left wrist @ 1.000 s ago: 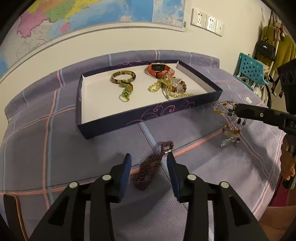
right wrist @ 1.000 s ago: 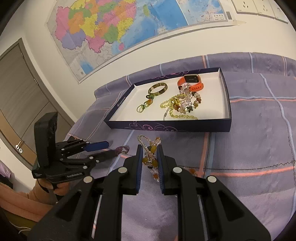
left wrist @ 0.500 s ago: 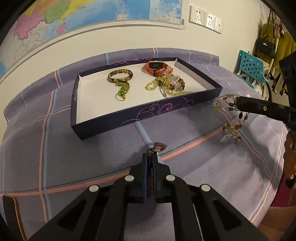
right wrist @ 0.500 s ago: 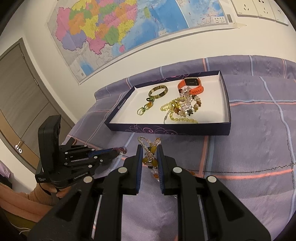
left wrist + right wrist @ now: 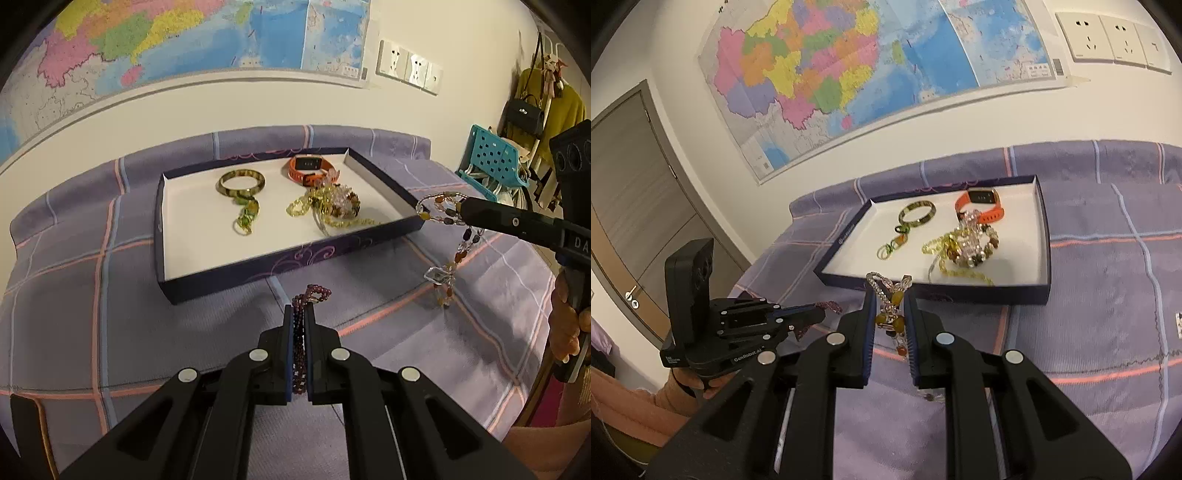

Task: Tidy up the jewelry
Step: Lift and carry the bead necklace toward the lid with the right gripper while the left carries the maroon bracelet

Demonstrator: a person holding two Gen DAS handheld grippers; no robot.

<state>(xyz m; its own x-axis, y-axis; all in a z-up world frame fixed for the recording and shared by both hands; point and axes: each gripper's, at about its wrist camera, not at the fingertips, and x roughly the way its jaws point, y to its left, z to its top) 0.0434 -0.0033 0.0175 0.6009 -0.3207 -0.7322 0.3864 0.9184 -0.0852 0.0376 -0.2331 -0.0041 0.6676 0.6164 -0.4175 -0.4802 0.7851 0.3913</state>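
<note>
In the left wrist view, the left tongs (image 5: 299, 314) are seen clamped tight on a dark purple bead bracelet (image 5: 300, 343), whose free loop sticks out past the tips above the checked purple cloth (image 5: 110, 295) of the table. The step in hand is judged to be the carrying of picked-up pieces to the dark box tray (image 5: 258, 269), which lies just beyond the tips. A move forward over the near wall, and then an opening of the tongs over the bare white floor at the near left of the tray, appears to be called for. Already in the tray are a green bangle (image 5: 241, 182), an orange watch (image 5: 309, 170) at the far side, and a heap of yellow and pink beads (image 5: 328, 206). The near wall of the tray stands in the way and must be cleared. To the right, the right tongs (image 5: 461, 212) are seen holding a beaded chain (image 5: 458, 254) that hangs down towards the cloth.

In the right wrist view, the right tongs (image 5: 890, 295) are closed narrowly on that amber and clear beaded chain (image 5: 892, 314), just short of the tray (image 5: 997, 295). Its dangling tail could catch on the near wall. The left tongs (image 5: 816, 310), with the purple bracelet (image 5: 831, 305) at their tip, are seen near on the left, so crowding between the two is to be avoided. A wall map (image 5: 879, 74), sockets (image 5: 1115, 37) and a door (image 5: 628, 206) are seen behind.
</note>
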